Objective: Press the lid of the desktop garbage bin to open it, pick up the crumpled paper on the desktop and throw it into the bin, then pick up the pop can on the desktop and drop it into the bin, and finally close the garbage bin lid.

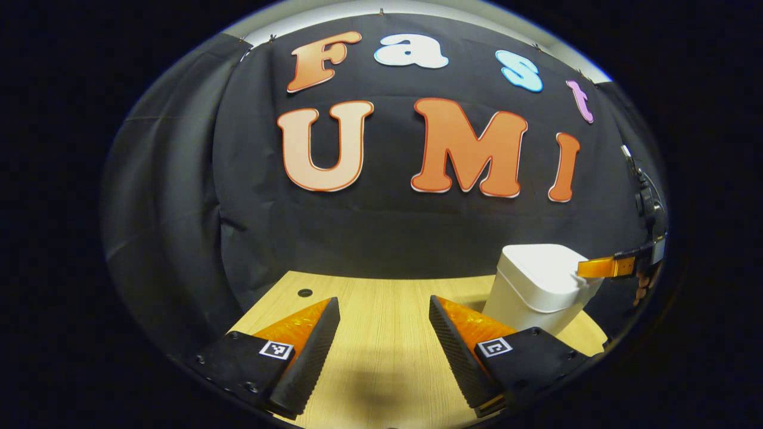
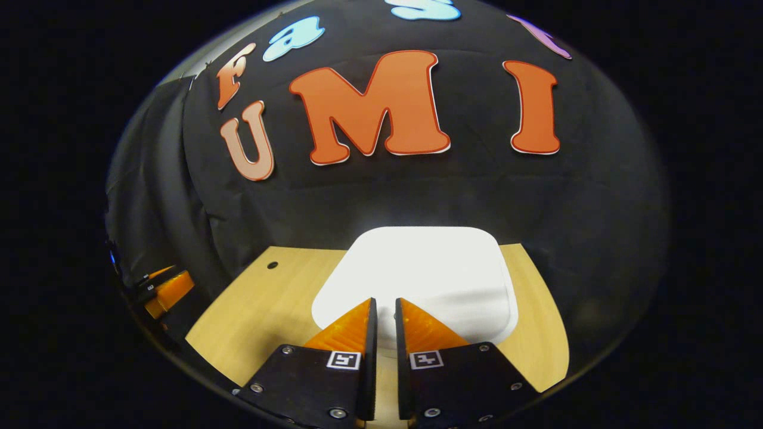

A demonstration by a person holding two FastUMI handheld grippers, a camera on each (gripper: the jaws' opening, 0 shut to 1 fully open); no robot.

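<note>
Your right gripper [image 2: 383, 307] hangs just over the near edge of the desktop garbage bin's lid [image 2: 426, 268], its jaws drawn almost together with a thin slit between them and nothing in it; whether the tips touch the lid cannot be told. In the right gripper view the lid is a smooth, matte white plastic slab, square with softly rounded corners, lying flat and closed.

In the left gripper view, the garbage bin [image 1: 524, 298] stands as a white, slightly tapered tub with a rounded shoulder, at the right of a pale wood-grain tabletop [image 1: 381, 333]. The right gripper's wedge-shaped finger [image 1: 599, 267] reaches in from the right at the lid's far edge.

Your left gripper [image 1: 384, 307] is held low over bare tabletop to the bin's left, jaws wide apart and empty, their inner faces ribbed. A small round dark hole [image 1: 304, 292] sits near the tabletop's back left corner.
</note>
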